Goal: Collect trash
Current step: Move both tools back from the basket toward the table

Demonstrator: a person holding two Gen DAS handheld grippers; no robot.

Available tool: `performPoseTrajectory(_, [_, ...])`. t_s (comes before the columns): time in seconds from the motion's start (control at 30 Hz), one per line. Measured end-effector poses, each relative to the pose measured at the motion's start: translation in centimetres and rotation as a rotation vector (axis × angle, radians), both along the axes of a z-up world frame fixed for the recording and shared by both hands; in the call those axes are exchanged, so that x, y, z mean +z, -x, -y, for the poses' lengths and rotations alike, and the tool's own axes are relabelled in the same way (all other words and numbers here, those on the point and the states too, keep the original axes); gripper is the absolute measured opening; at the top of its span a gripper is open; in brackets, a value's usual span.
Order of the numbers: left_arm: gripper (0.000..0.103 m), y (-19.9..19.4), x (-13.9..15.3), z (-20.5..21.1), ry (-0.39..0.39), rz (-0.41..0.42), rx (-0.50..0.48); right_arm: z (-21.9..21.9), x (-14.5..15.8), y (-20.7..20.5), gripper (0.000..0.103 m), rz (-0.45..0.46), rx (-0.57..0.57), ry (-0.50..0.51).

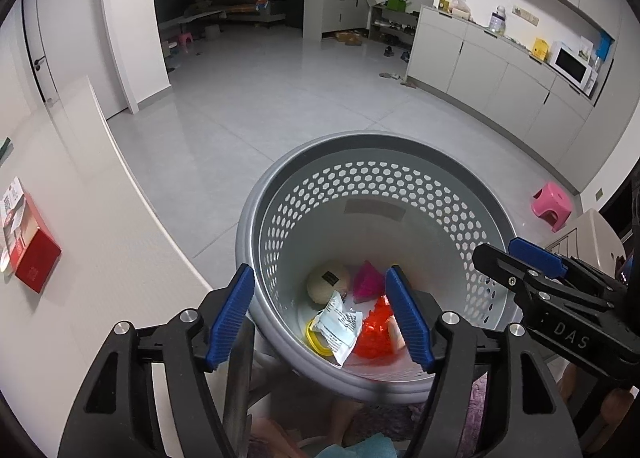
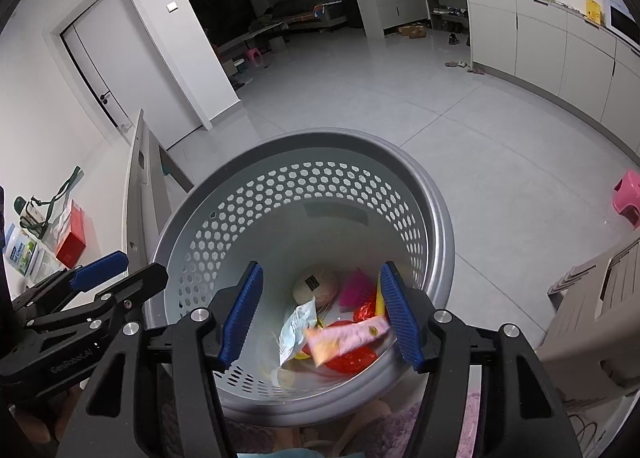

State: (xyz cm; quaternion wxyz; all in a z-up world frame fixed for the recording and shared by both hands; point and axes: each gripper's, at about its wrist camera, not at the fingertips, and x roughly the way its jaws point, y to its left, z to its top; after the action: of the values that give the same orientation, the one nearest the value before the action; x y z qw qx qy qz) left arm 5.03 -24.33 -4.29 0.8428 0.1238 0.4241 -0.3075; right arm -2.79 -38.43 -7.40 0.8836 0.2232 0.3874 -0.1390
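Below centre of both views, a grey perforated bin (image 1: 360,186) is seen, trash lying at its bottom: ball (image 1: 328,287), wrappers, red plastic (image 1: 374,332). Left tool (image 1: 320,318) is spread, nothing pinched. Right tool (image 2: 320,312) is spread; a pink wrapper (image 2: 348,340) is blurred between its pads, untouched. At far left, a red box (image 1: 30,258) lies on the worktop (image 1: 100,258).

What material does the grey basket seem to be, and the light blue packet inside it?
Grey basket: apparently moulded plastic with a smooth, slightly glossy rim and regular hexagonal holes in the wall. Light blue packet: probably thin plastic film, crinkled and printed.
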Motion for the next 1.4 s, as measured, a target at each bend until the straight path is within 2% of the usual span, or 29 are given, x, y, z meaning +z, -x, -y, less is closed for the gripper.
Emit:
performPoseTrajectory(0.3, [0.07, 0.3, 0.5, -0.9, 0.002, 0.013, 0.021, -0.5, 0.8, 0.3, 0.059, 0.008, 0.013, 0.013])
performPoseTrajectory(0.4, [0.076, 0.3, 0.7, -1.5, 0.01, 0.016, 0.031, -0.8, 1.0, 0.6, 0.063, 0.017, 0.016, 0.021])
performPoseTrajectory(0.57, [0.077, 0.7, 1.0, -2.7, 0.016, 0.029, 0.048, -1.5, 1.5, 0.8, 0.064, 0.028, 0.025, 0.029])
performPoseTrajectory(0.8, [0.084, 0.7, 2.0, -4.6, 0.034, 0.053, 0.08, -2.8, 2.0, 0.8, 0.072, 0.037, 0.049, 0.042])
performPoseTrajectory(1.0, [0.088, 0.3, 2.9, -7.4, 0.045, 0.082, 0.134, -4.4, 3.0, 0.3, 0.078, 0.064, 0.085, 0.037])
performPoseTrajectory(1.4, [0.092, -1.2, 5.2, -14.3, 0.069, 0.125, 0.264, -9.3, 5.8, -2.7, 0.079, 0.115, 0.193, 0.081])
